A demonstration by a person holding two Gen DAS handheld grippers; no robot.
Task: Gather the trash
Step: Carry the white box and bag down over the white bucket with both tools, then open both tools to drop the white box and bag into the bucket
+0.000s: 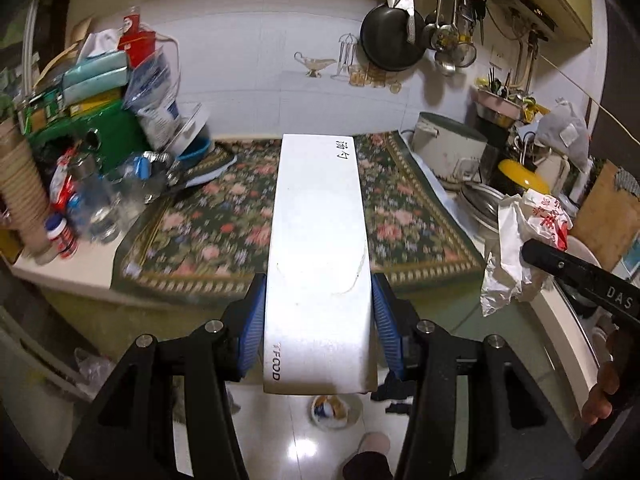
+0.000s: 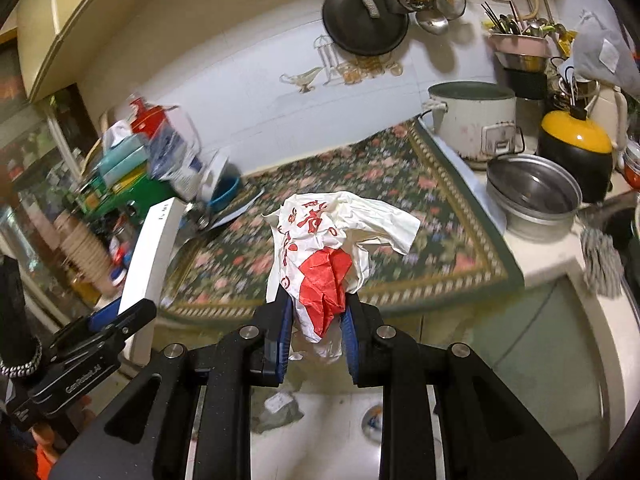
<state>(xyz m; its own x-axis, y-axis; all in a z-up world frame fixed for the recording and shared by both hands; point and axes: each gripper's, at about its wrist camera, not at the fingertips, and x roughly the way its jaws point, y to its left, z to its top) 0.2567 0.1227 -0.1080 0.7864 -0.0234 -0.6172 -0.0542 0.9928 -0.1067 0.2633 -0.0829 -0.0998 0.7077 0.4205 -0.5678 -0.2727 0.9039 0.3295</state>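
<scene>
The left gripper (image 1: 318,320) was clamped on a long white box (image 1: 316,248), which jutted forward between its blue pads (image 1: 253,320). The right gripper (image 2: 316,320) pinched a crumpled white-and-red bag (image 2: 320,264), held in the air before the floral cloth (image 2: 400,200).
</scene>
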